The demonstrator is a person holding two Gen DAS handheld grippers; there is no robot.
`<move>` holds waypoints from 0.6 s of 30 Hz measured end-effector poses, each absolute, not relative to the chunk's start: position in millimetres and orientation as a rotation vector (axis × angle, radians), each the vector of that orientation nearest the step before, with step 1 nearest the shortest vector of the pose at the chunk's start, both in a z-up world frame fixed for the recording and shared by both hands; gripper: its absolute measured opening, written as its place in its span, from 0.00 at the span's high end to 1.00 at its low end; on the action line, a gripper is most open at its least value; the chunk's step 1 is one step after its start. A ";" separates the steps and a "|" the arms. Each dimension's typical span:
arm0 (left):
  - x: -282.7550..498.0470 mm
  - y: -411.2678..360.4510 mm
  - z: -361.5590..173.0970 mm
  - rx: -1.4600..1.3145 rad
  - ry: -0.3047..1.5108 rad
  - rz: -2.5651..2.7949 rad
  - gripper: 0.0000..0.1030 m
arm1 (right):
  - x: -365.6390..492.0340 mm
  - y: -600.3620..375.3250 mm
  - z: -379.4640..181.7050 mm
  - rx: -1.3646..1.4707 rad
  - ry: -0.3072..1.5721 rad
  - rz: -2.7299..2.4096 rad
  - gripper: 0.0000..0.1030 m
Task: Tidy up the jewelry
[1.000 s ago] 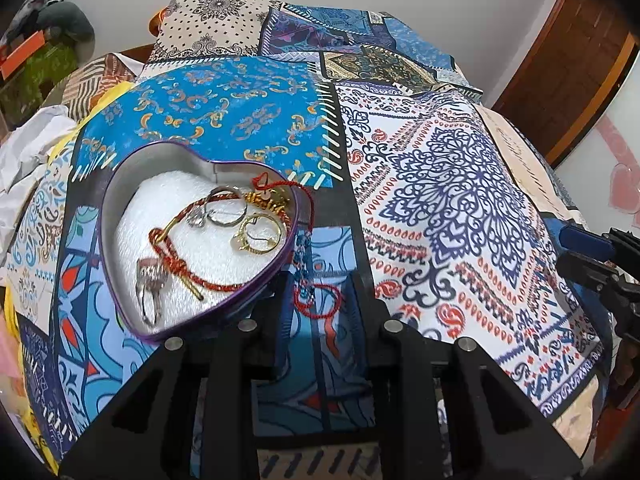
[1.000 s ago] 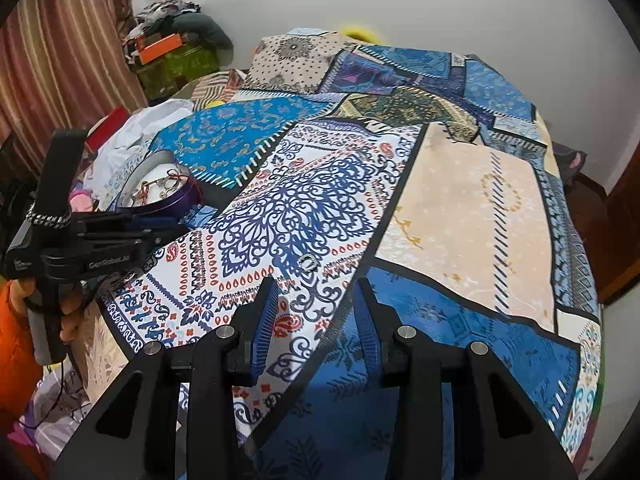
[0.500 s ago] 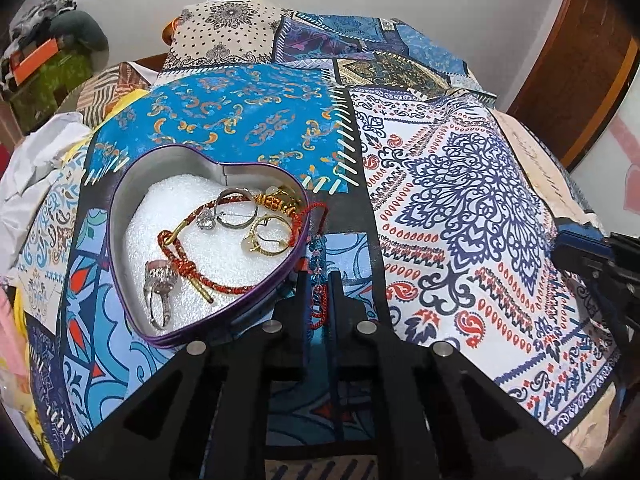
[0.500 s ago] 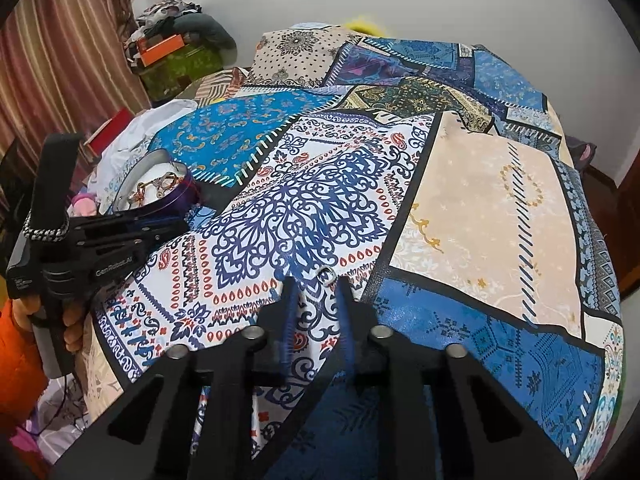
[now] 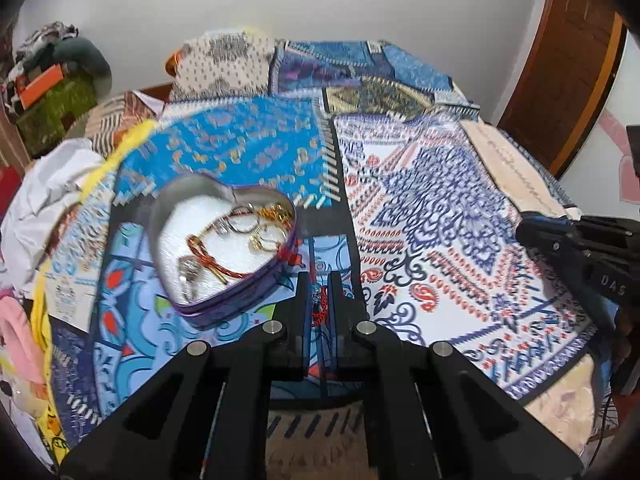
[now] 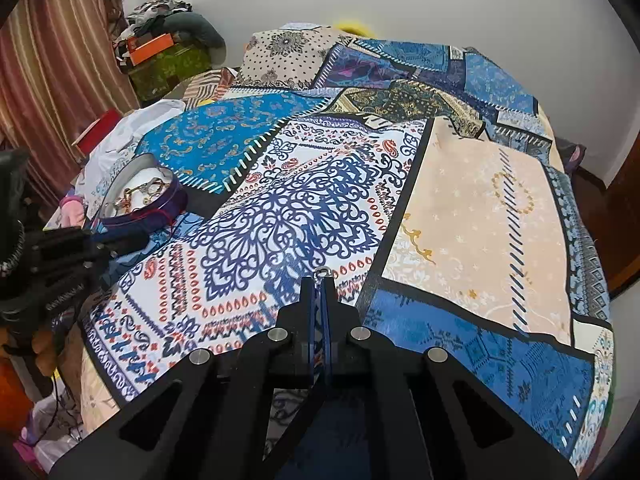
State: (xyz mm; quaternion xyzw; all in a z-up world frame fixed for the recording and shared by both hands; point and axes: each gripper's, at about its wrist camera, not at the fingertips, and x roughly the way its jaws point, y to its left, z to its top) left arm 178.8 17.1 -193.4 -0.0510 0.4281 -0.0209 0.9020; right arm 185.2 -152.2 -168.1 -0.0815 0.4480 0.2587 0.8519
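A heart-shaped tin [image 5: 176, 216] lies on the patchwork bedspread, holding rings, gold pieces and a red cord on white padding. Just right of it, my left gripper [image 5: 319, 280] is shut on a red and blue beaded string [image 5: 319, 307], which hangs between the fingers a little above the cloth. A red thread runs from it toward the tin's rim. In the right wrist view, the jaws of my right gripper [image 6: 319, 280] are closing tight on a small silver ring [image 6: 321, 271], whose loop pokes out past the tips. The tin [image 6: 120, 184] is far left there.
The bedspread [image 6: 472, 216] covers the whole bed. Clothes and white cloth [image 5: 48, 196] are piled along its left side. A wooden door [image 5: 560, 80] stands at the right. A hand [image 6: 40, 348] holds the left gripper's black body [image 6: 56, 272] at the bed's near left edge.
Both grippers went from open to shut. The left one closed on the beaded string beside the tin and rose with it. The right one closed on the silver ring.
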 end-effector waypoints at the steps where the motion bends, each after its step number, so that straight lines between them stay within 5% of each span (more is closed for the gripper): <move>1: 175.9 17.9 -187.9 -0.101 0.872 -0.041 0.95 | 181.5 -153.0 -165.2 -0.169 0.934 0.548 0.98; 5: 166.3 22.3 -169.5 -0.081 0.826 -0.035 0.95 | 170.9 -153.1 -157.0 -0.185 0.925 0.574 0.97; 9: 159.6 26.6 -153.5 -0.054 0.781 -0.017 0.95 | 175.2 -153.0 -154.9 -0.204 0.929 0.528 0.75; 15: 157.2 34.3 -140.9 -0.060 0.741 -0.002 0.95 | 196.4 -148.9 -166.8 -0.181 0.972 0.518 0.75; 18: 155.9 38.0 -139.9 -0.063 0.736 0.006 0.95 | 197.9 -144.0 -172.8 -0.205 0.972 0.520 0.87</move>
